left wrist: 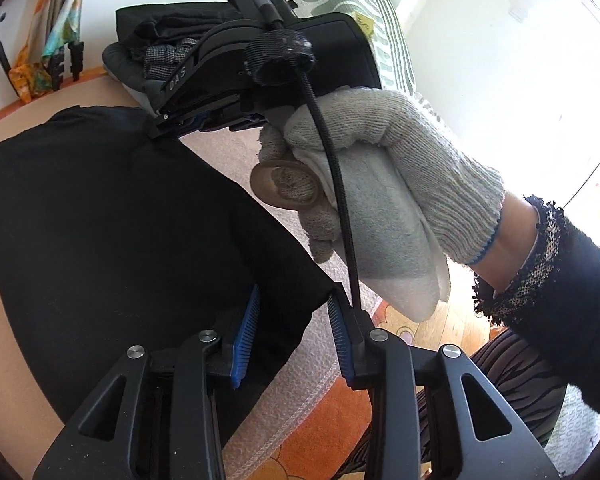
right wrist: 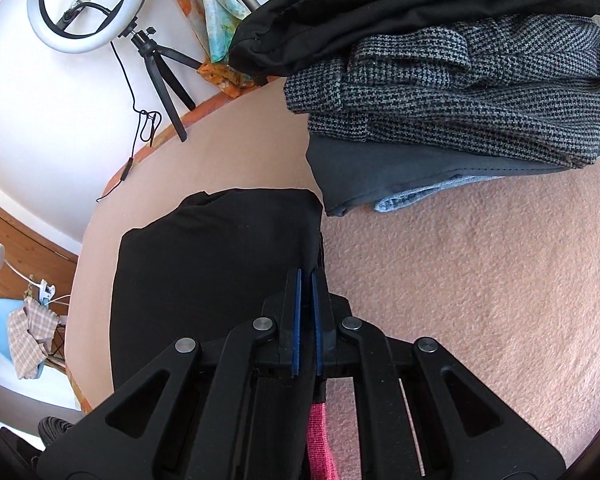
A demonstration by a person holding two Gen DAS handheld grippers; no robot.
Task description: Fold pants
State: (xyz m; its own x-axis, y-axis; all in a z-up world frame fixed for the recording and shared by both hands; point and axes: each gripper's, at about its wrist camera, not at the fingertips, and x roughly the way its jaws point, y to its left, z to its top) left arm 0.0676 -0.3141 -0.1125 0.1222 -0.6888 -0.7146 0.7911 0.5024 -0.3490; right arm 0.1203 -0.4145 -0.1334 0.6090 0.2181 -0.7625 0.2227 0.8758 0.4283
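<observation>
- Your left hand-held gripper (left wrist: pixel 294 332) stands partly open over the near right corner of the black pants (left wrist: pixel 112 220). A fold of the black cloth lies between its blue pads (left wrist: pixel 246 336), but the pads stand apart from it and do not press it.
- Your right hand-held gripper (right wrist: pixel 308 320) is nearly closed. Its two blue pads (right wrist: pixel 297 320) leave only a thin slit, and the right edge of the black pants (right wrist: pixel 216 264) sits pinched between them.
- The pants lie folded into a dark, flat bundle on the pinkish textured surface (right wrist: pixel 480 300) that covers the floor. In the right wrist view the bundle fills the space to the left of the gripper and runs away from it toward the far side.
- In the left wrist view your right hand (left wrist: pixel 380 184), in a grey knitted glove, grips the handle of the right hand-held gripper (left wrist: pixel 168 128), whose tip rests at the far edge of the pants.
- A black cable (left wrist: pixel 340 208) runs down from that device past the glove toward the left gripper.
- A pile of folded clothes (right wrist: pixel 452 92) sits on the far right, just beyond the pants: black cloth on top, a houndstooth piece (right wrist: pixel 460 104) beneath, and dark grey cloth under that.
- A ring light on a small tripod (right wrist: pixel 88 8) stands at the far left, against the white wall.
- A strip of pink cloth (right wrist: pixel 320 440) shows beneath the right gripper.
</observation>
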